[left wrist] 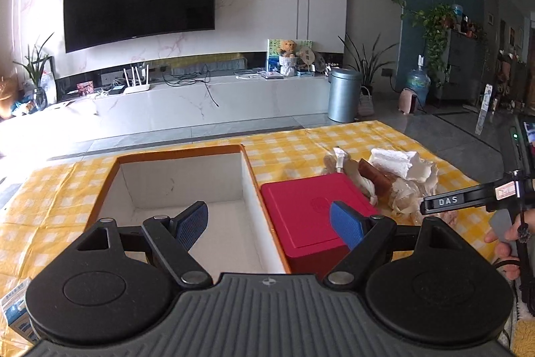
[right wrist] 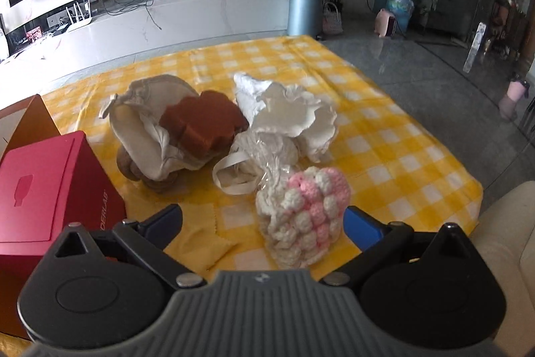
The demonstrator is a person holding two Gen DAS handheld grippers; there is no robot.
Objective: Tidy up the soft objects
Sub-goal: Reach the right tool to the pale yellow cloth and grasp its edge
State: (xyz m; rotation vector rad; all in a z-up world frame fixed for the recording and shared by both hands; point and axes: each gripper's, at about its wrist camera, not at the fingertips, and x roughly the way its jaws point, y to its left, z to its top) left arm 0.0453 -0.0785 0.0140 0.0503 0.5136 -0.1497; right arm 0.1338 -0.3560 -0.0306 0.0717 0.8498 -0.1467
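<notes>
A pile of soft objects lies on the yellow checked cloth [right wrist: 384, 136]: a cream drawstring pouch [right wrist: 143, 129], a brown flower-shaped sponge [right wrist: 200, 122], a white frilled cloth [right wrist: 291, 112] and a pink-and-white crochet piece in clear wrap [right wrist: 307, 216]. My right gripper [right wrist: 264, 219] is open, its jaws either side of the crochet piece's near end. My left gripper [left wrist: 269, 225] is open and empty above the wall between the open orange-rimmed box [left wrist: 180, 186] and the red box [left wrist: 311, 216]. The pile shows in the left wrist view [left wrist: 384, 176] beyond the red box.
The red box [right wrist: 50, 189] stands left of the pile. The right gripper's body [left wrist: 474, 198] and the hand holding it show at the right of the left wrist view. A small carton [left wrist: 16, 313] lies at the lower left. A cream cushion edge [right wrist: 501, 240] is at the right.
</notes>
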